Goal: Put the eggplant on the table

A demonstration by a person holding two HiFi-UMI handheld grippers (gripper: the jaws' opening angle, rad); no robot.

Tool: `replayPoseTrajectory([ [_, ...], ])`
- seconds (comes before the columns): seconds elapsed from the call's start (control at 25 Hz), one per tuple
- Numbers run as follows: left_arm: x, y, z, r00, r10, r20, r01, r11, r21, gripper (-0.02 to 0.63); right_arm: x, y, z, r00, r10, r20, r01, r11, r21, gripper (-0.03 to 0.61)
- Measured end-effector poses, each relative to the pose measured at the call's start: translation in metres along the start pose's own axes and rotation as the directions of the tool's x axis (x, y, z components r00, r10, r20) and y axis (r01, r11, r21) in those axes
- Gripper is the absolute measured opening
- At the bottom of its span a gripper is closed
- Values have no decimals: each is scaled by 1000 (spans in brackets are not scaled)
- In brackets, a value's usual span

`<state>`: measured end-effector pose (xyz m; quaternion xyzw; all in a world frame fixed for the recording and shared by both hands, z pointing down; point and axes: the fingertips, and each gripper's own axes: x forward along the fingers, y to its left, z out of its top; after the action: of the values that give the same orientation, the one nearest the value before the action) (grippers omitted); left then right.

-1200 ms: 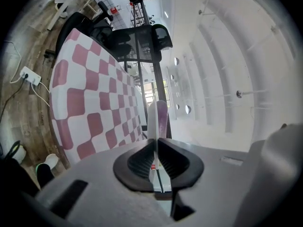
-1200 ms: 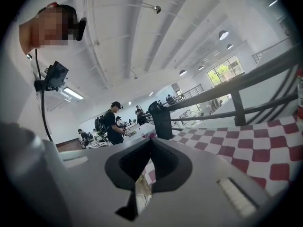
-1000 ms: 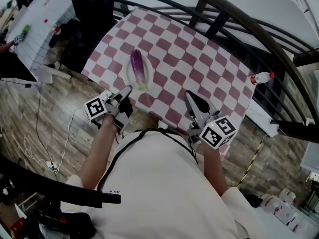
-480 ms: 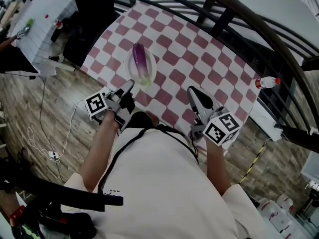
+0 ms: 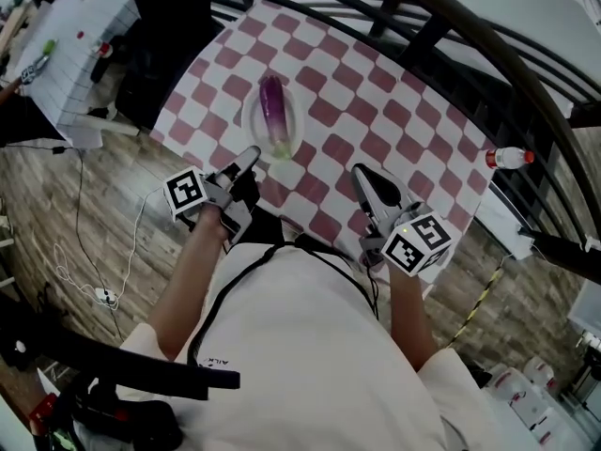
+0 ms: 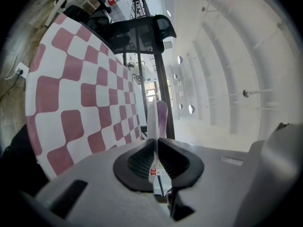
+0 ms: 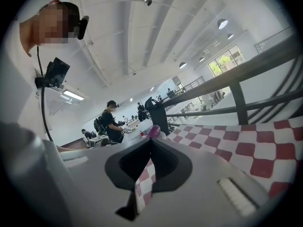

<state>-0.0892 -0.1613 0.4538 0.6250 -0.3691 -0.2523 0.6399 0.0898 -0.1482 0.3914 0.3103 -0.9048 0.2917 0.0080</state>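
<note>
A purple eggplant point(image 5: 273, 102) lies on a white plate point(image 5: 288, 132) near the front edge of the red-and-white checked table point(image 5: 376, 111). My left gripper point(image 5: 252, 154) sits just short of the plate at the table's edge, jaws shut and empty. In the left gripper view the eggplant point(image 6: 162, 119) and the plate's rim point(image 6: 152, 119) rise straight beyond the gripper point(image 6: 156, 142). My right gripper point(image 5: 361, 174) hovers over the table's front edge to the right of the plate, jaws shut and empty. The right gripper view shows the eggplant's tip point(image 7: 154, 131) just past the gripper point(image 7: 151, 141).
A curved black railing point(image 5: 441, 26) runs behind the table. A water bottle point(image 5: 508, 158) lies off the table's right end. A black chair point(image 5: 169, 36) and a white table point(image 5: 66, 54) stand at the left. Cables point(image 5: 80, 252) trail over the wooden floor. A person point(image 7: 111, 121) stands far off.
Both grippers have edged forward toward the table's front edge, and the left one now sits closer to the plate. The jaws stay shut. The eggplant has not moved on its plate.
</note>
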Motion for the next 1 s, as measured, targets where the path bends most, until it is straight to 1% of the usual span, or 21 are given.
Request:
replayPoseTrajectory([
  [0.12,12,1,12,998,-8,-57,9,1000,5,32,13,-3,6,999,-50,19,50,999,-1,8],
  [0.2,21,2,19,994,-5,-107,6,1000,6,32,20,-3,14,995,-89,44,89,996,3,7],
  [0.32,36,0,36,987,-2,-164,5,1000,18,32,35,-3,28,989,-126,81,126,992,11,8],
  [0.4,50,-1,48,979,-7,-204,12,1000,24,32,45,-8,34,982,-161,97,159,987,28,7],
  [0.56,76,0,66,958,-28,-285,34,999,14,32,61,-14,31,966,-236,108,230,971,61,8],
  [0.8,107,14,100,941,-17,-337,25,1000,18,32,86,-27,32,944,-306,123,295,950,99,6],
  [1.0,131,21,125,936,-22,-352,30,999,16,32,105,-36,33,935,-336,115,325,940,104,7],
])
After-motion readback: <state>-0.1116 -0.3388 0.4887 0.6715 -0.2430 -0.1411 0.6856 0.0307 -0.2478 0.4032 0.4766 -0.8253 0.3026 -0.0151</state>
